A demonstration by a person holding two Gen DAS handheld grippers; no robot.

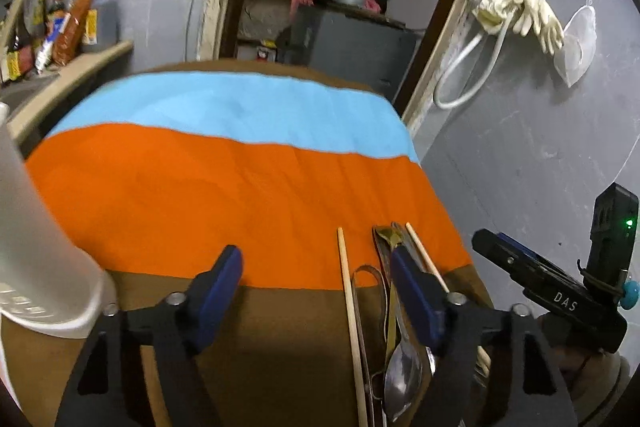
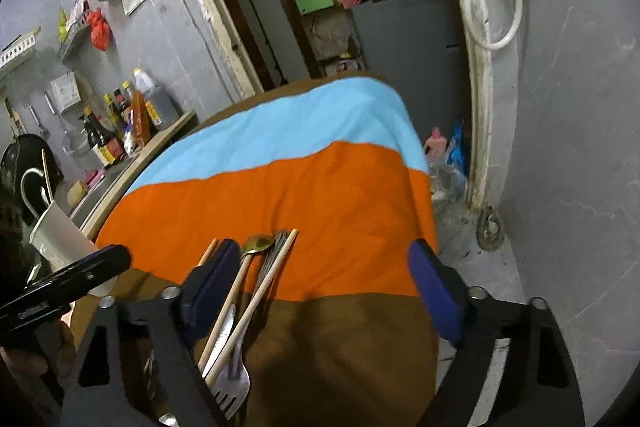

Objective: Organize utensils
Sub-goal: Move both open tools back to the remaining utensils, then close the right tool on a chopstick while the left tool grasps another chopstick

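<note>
A pile of utensils lies on the striped cloth: wooden chopsticks [image 1: 349, 291], a steel spoon [image 1: 402, 379], a gold spoon [image 2: 256, 243] and a fork [image 2: 234, 385]. A white utensil cup [image 1: 28, 227] stands at the table's left; in the right wrist view [image 2: 60, 239] it holds a chopstick. My left gripper [image 1: 316, 267] is open and empty above the cloth, its right finger over the pile. My right gripper [image 2: 324, 259] is open and empty, its left finger over the same pile. It also shows in the left wrist view [image 1: 520, 259] at the right.
The table carries a brown, orange and blue cloth [image 1: 240, 179]. A counter with sauce bottles [image 2: 116, 131] lies to the left. A grey wall [image 1: 540, 147] is close on the right, and a doorway with a grey cabinet [image 1: 352, 43] lies beyond the table.
</note>
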